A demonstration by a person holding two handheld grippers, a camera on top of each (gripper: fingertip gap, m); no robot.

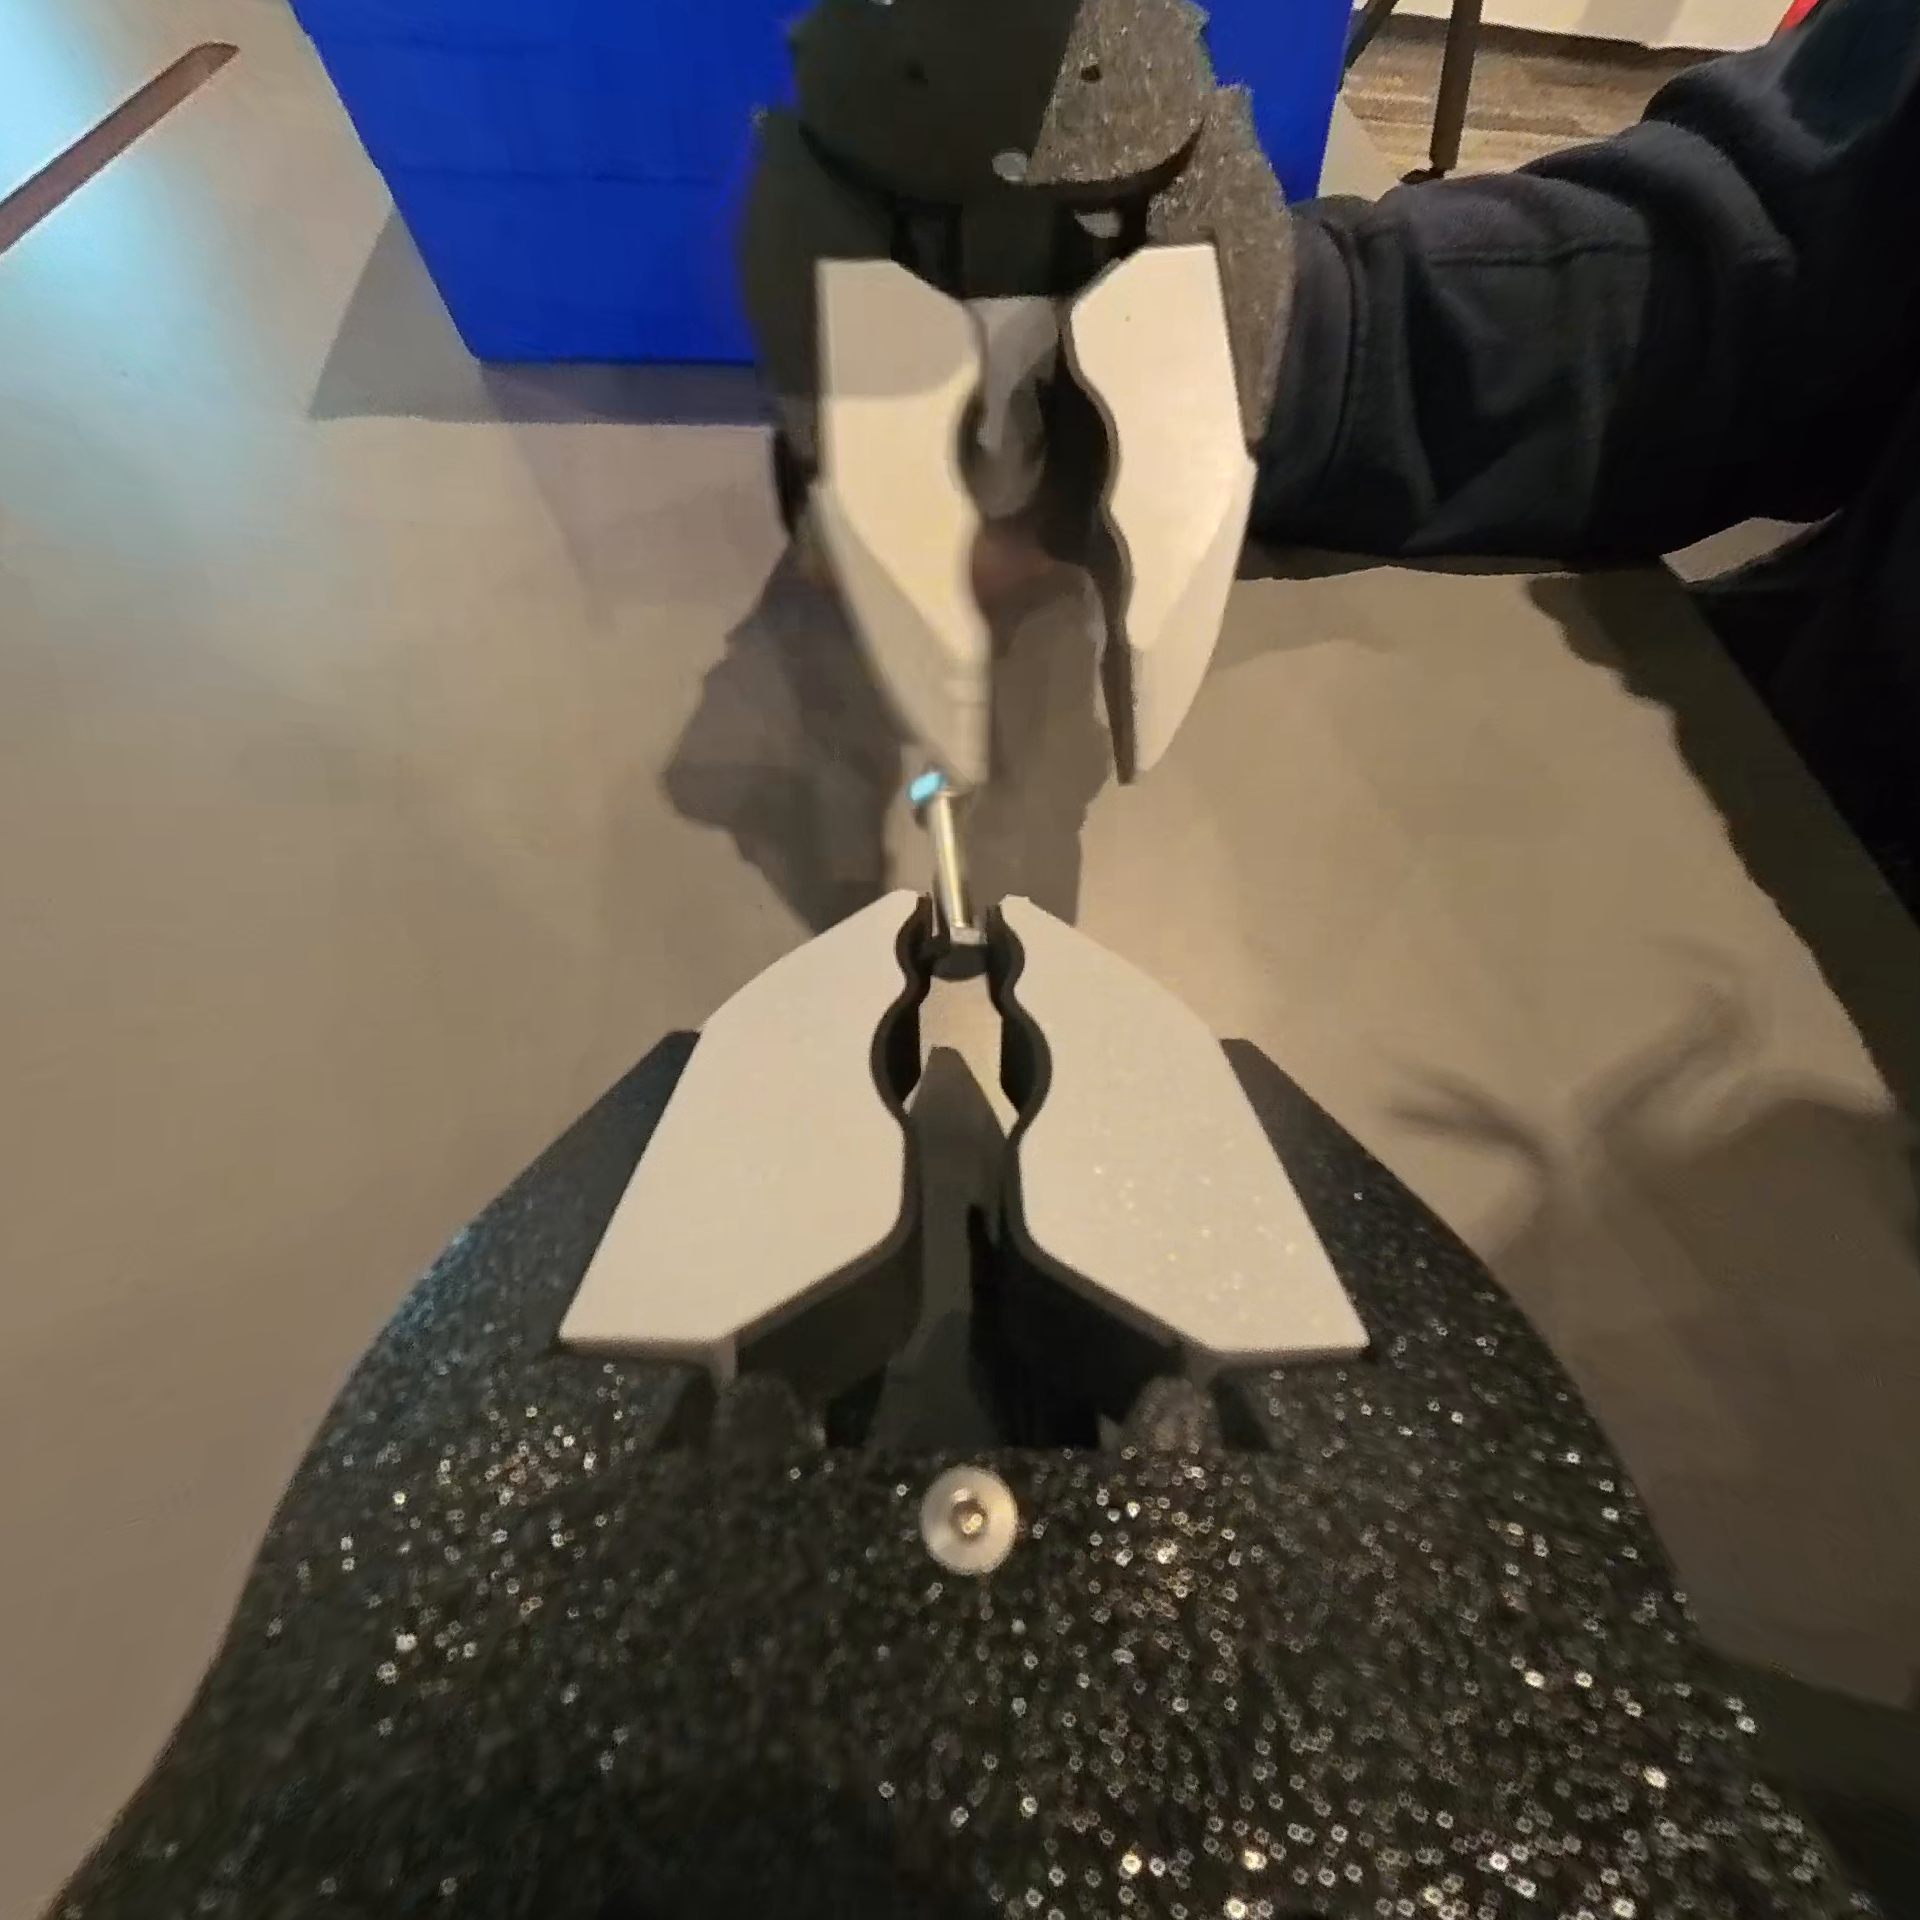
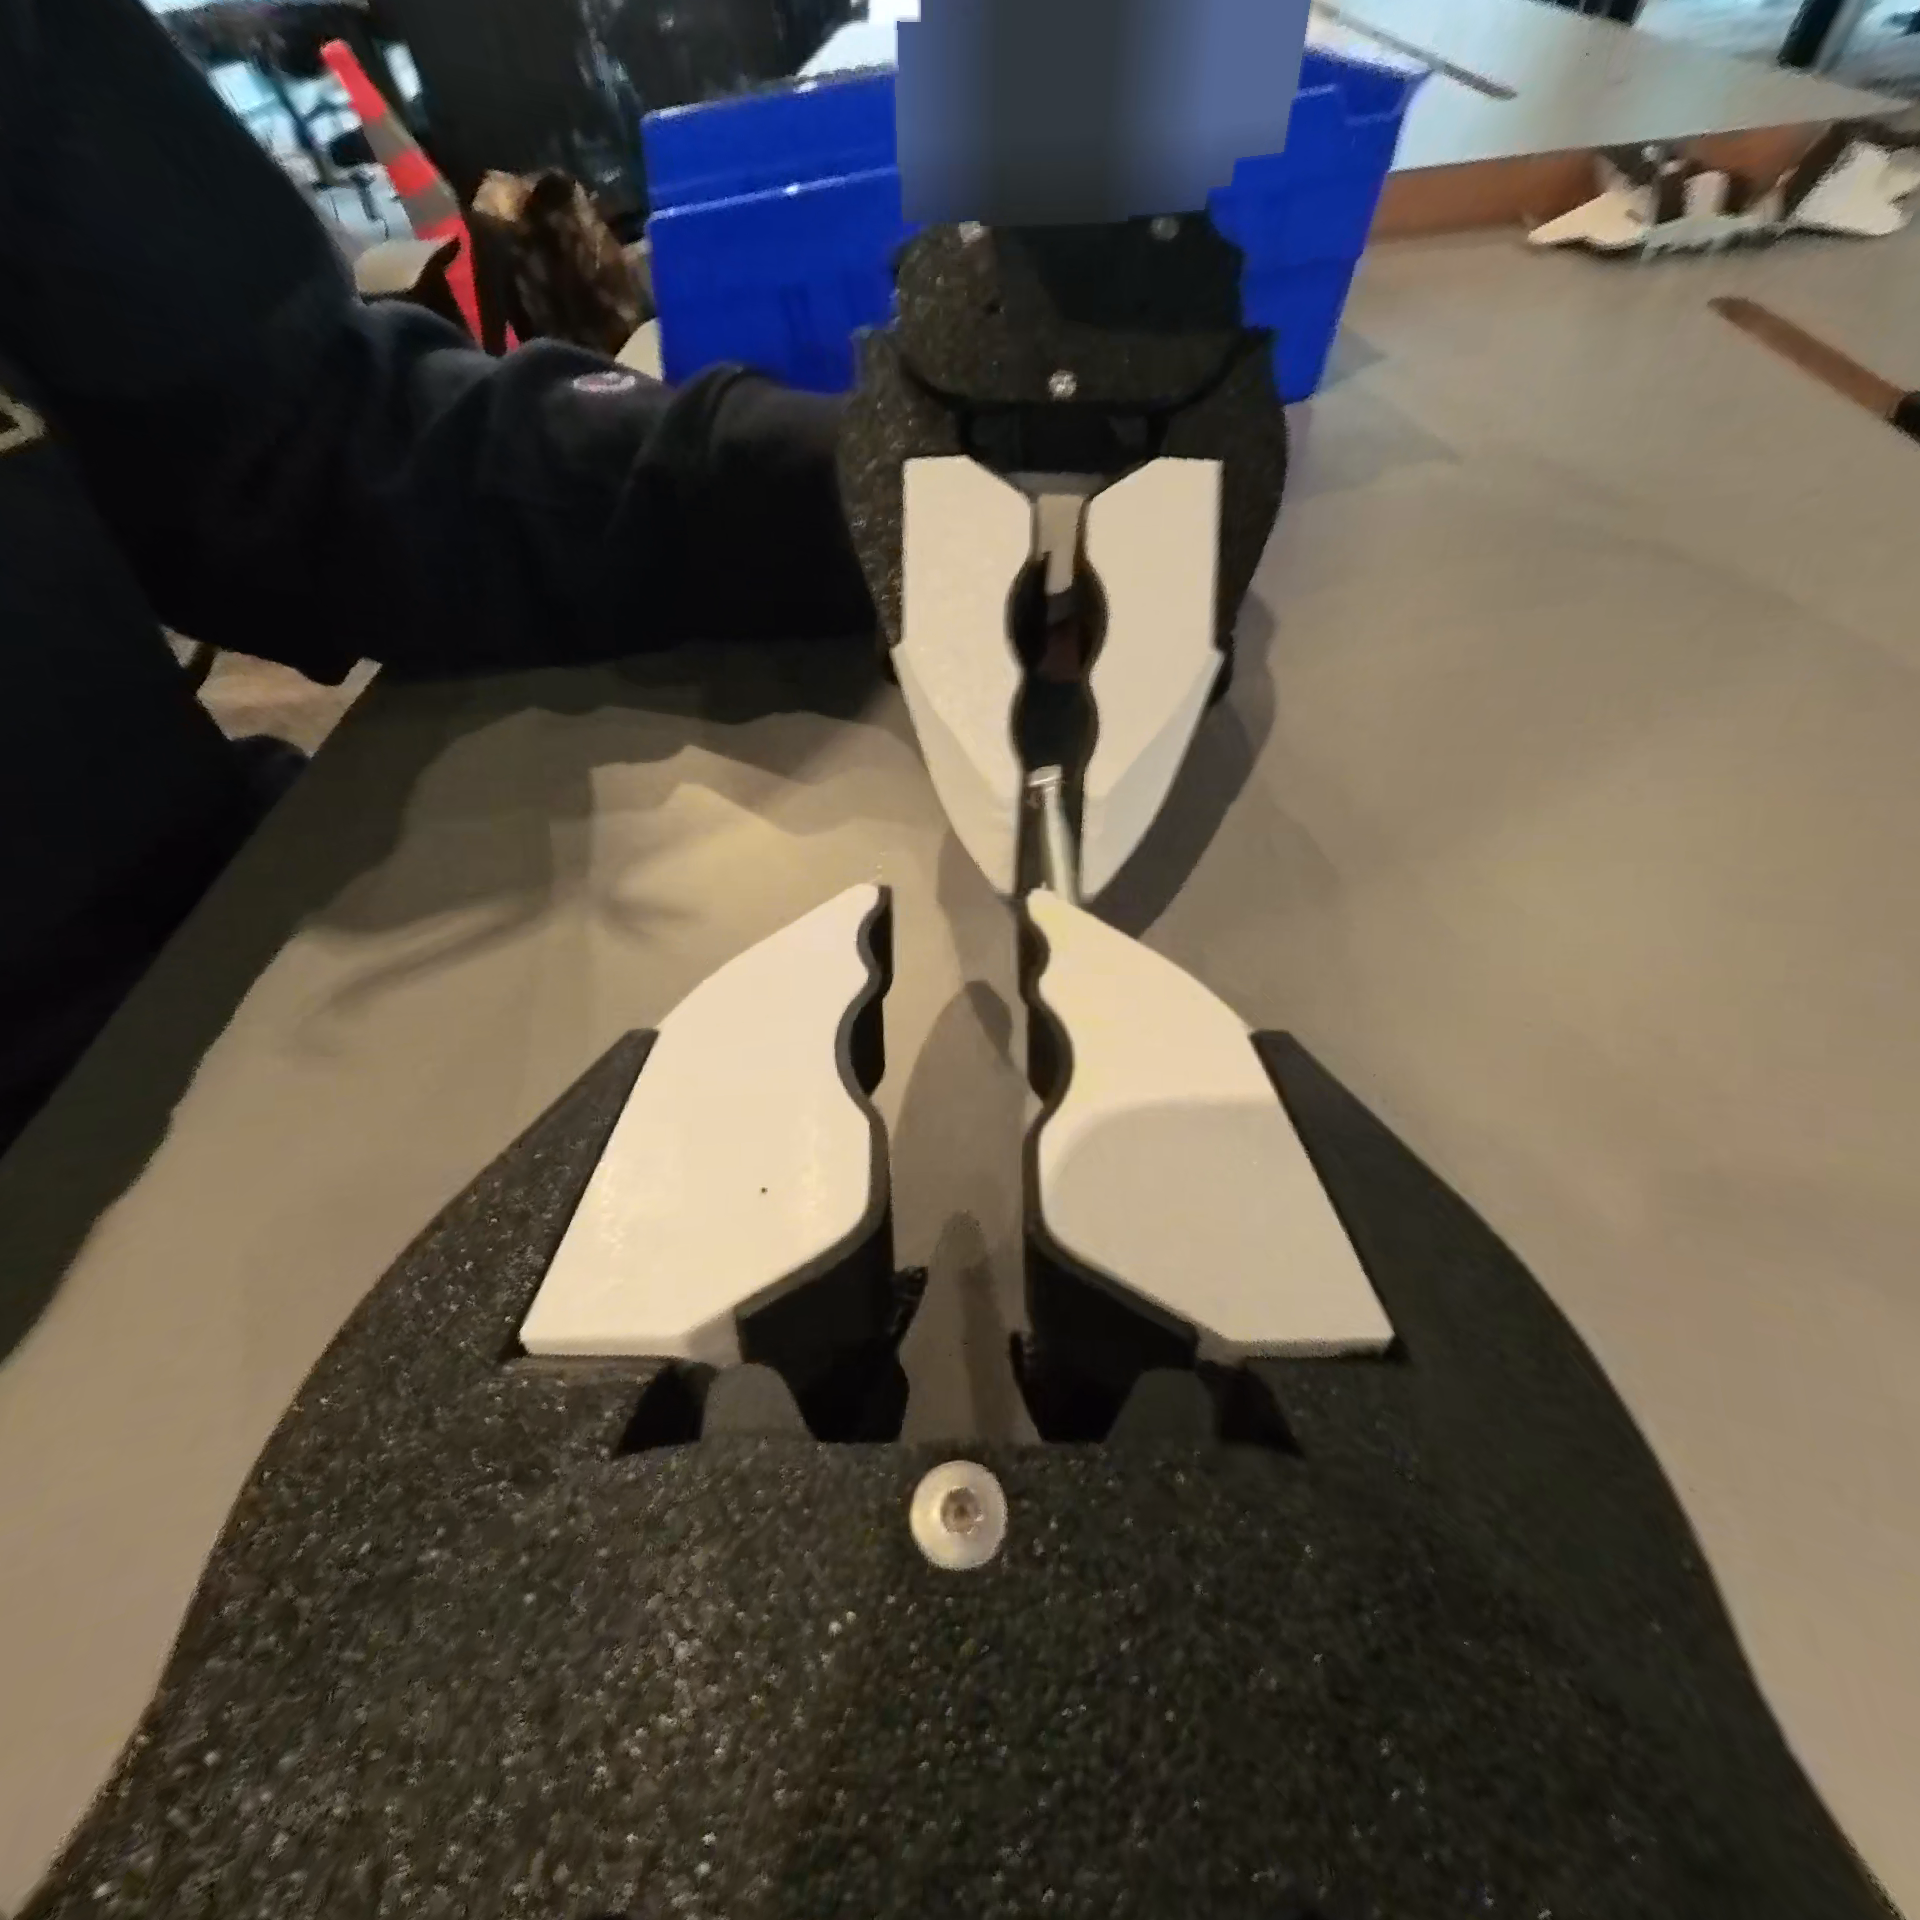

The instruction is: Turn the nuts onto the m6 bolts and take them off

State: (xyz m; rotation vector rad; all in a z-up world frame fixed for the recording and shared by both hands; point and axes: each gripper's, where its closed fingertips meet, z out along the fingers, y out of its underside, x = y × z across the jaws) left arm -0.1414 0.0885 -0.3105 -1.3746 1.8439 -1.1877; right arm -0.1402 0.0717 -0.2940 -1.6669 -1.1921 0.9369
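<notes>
Your left gripper (image 1: 954,925) has its jaws clenched on the head end of the bolt (image 1: 948,871), holding it just above the grey tabletop (image 1: 312,935). The shaft runs away toward your right gripper (image 1: 1049,769), whose jaws are spread apart. A small blue-tinted nut (image 1: 923,787) sits at the bolt's far end, touching one right finger (image 1: 914,582). A blue bin (image 2: 769,260) stands behind.
</notes>
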